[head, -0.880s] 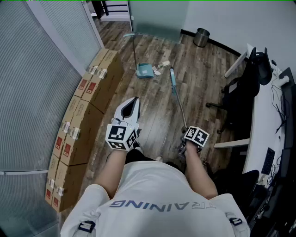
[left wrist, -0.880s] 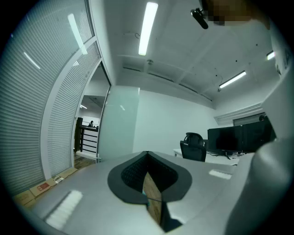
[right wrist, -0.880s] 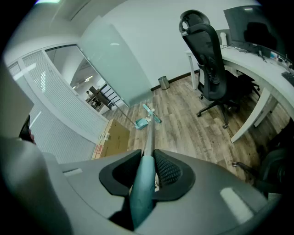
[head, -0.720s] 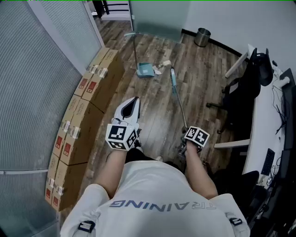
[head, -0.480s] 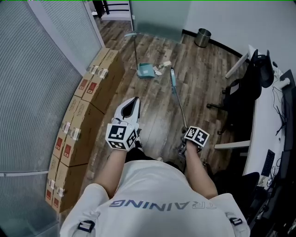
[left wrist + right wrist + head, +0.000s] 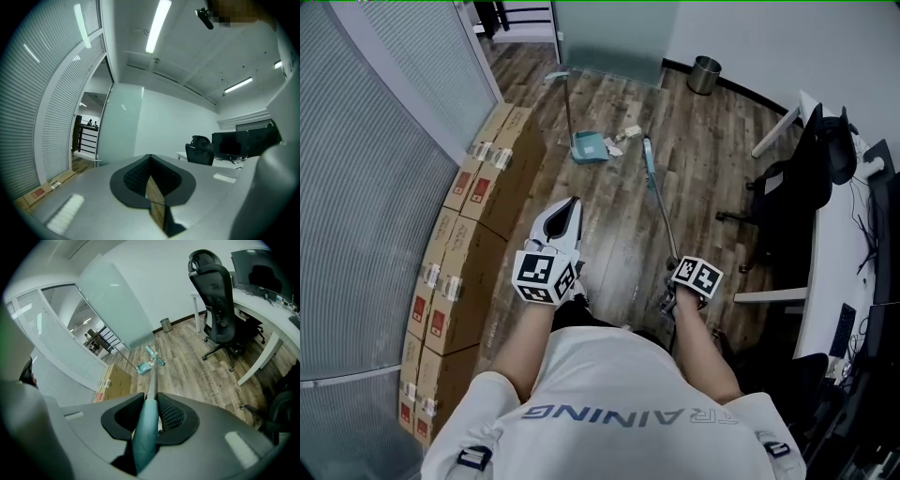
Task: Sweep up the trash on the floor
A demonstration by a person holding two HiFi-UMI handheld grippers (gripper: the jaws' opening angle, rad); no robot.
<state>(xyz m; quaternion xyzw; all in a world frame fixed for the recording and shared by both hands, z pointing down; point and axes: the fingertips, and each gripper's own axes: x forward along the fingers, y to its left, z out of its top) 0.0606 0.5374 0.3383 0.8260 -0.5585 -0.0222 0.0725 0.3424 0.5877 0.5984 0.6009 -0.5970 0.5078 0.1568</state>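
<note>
In the head view my right gripper (image 6: 673, 272) is shut on the top of a long broom handle (image 6: 662, 214). The handle slopes away to a teal broom head (image 6: 649, 156) on the wood floor. White scraps of trash (image 6: 625, 135) lie just left of the head, beside a teal dustpan (image 6: 589, 145) with a tall upright handle. The right gripper view shows the teal grip (image 6: 144, 427) pinched between the pads of the right gripper (image 6: 149, 414). My left gripper (image 6: 567, 214) is held level at the left, shut and empty. Its closed tips (image 6: 150, 164) hold nothing.
Stacked cardboard boxes (image 6: 473, 234) line the glass partition on the left. A metal bin (image 6: 705, 75) stands by the far wall. A black office chair (image 6: 792, 183) and a white desk (image 6: 839, 262) fill the right side. A glass door (image 6: 609, 33) is at the back.
Only the head view has shifted a little. Both grippers, the broom and the dustpan stay as they were.
</note>
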